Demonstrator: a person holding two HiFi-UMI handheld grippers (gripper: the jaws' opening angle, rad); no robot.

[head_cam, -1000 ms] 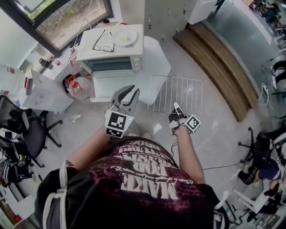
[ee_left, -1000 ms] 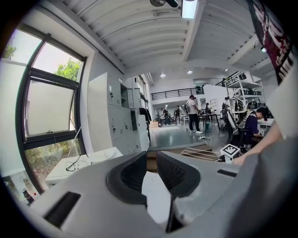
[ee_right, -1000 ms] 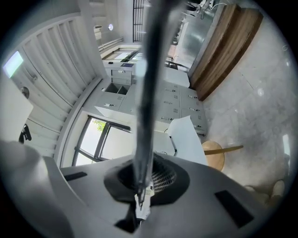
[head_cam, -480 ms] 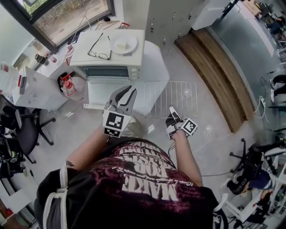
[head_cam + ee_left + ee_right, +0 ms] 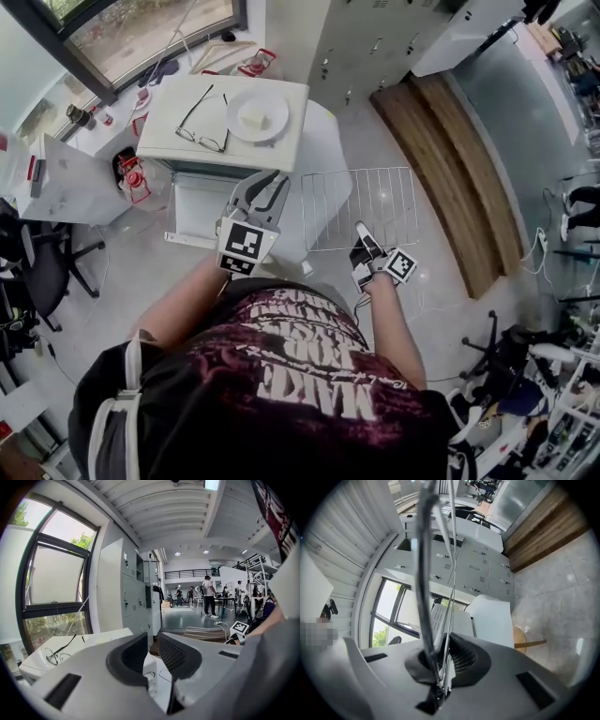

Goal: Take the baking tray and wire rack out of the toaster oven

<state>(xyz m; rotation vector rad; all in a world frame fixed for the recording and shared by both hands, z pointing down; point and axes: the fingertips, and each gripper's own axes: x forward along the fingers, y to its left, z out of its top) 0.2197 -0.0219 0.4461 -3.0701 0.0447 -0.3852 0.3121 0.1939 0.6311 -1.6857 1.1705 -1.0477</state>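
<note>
Left gripper (image 5: 153, 639) with fingers apart and empty, eyeglasses (image 5: 52, 654) on white toaster oven (image 5: 101, 638) at left, wire rack (image 5: 199, 632) at right

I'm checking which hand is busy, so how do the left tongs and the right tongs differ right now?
The left tongs stand open with nothing between them; the right tongs are shut on the edge of the wire rack. The left tongs point toward the toaster oven; the right tongs hold the rack out beside it, to its right. Both carry a marker cube.
</note>
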